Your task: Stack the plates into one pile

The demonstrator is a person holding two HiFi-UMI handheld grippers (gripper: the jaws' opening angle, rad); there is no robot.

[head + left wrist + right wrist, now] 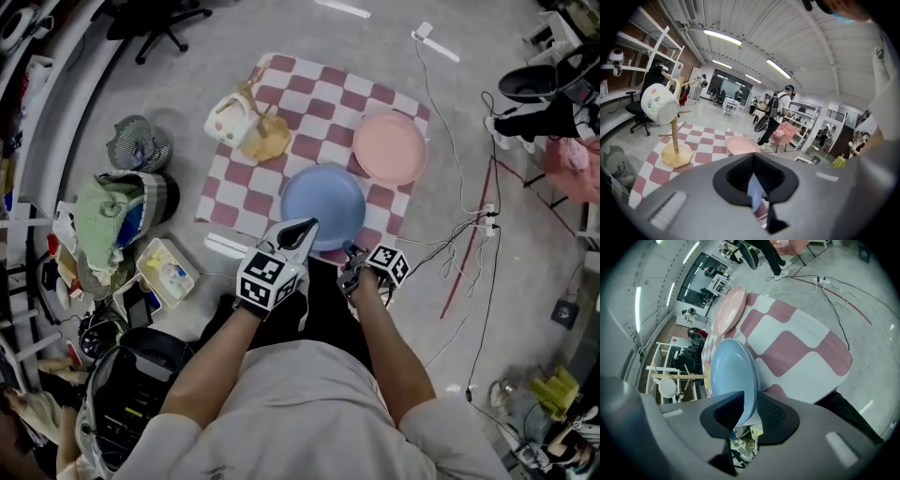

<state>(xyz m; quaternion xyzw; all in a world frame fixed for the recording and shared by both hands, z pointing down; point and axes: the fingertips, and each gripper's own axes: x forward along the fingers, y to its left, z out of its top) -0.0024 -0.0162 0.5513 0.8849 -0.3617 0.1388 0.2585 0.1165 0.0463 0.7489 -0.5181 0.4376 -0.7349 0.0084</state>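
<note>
A blue plate [322,206] lies on the near side of a red-and-white checkered cloth [314,101] on the floor. A pink plate [390,147] lies apart, further back and to the right. My right gripper [353,255] is at the blue plate's near rim. In the right gripper view its jaws [750,406] are shut on the edge of the blue plate [731,373], with the pink plate [729,310] beyond. My left gripper [302,231] is over the blue plate's near left edge, its jaws [753,180] shut with nothing held. The pink plate [740,145] lies ahead of it.
A wooden mug tree [265,139] with a white mug [231,120] stands at the cloth's back left. Bags, a hat and a plastic box [167,272] crowd the floor on the left. Cables [469,230] run along the right. People stand far off [777,112].
</note>
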